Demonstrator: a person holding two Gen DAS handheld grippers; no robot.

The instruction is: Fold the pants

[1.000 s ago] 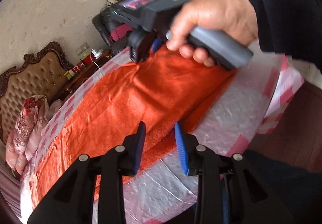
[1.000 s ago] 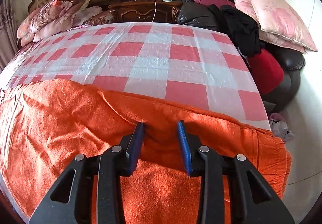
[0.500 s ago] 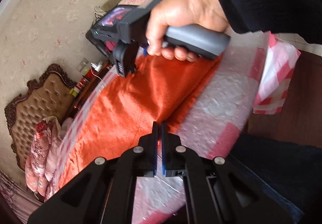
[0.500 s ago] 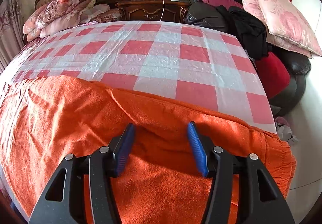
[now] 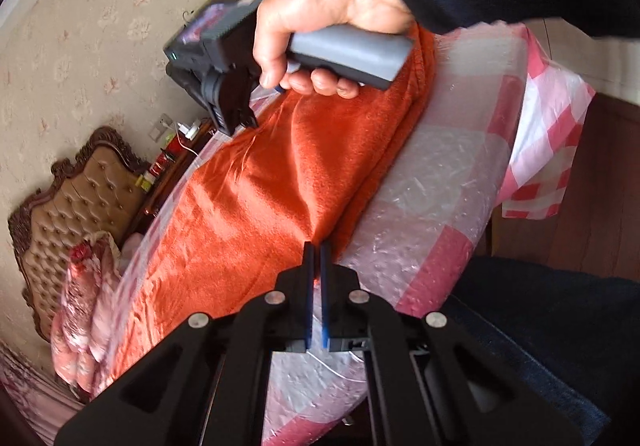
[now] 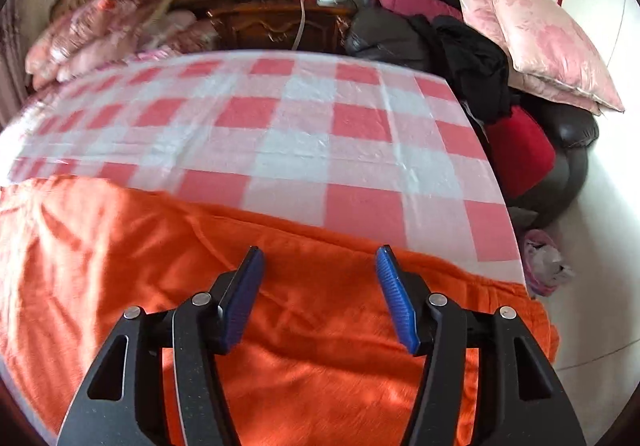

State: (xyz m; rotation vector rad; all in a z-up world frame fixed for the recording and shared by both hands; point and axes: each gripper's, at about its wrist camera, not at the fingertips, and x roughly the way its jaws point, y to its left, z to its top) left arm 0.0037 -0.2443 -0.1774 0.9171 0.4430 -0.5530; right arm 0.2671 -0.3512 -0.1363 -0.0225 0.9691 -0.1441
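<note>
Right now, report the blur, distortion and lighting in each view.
Left wrist view: fisheye bends the room, the right gripper is motion-smeared, the orange pants stay fairly sharp. Right wrist view: the checkered cloth is blurred, daylight dapples the pants.

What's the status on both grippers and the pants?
Left gripper shut on orange pants edge. Right gripper open above them. Nothing in the way.

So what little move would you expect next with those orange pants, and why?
Probably the left tool lifts the near edge of the orange pants and carries it over toward the far side. Its blue pads are pinched shut on that edge at the rim of the checkered table cover, while the right tool hangs open above the cloth, gripping nothing.
</note>
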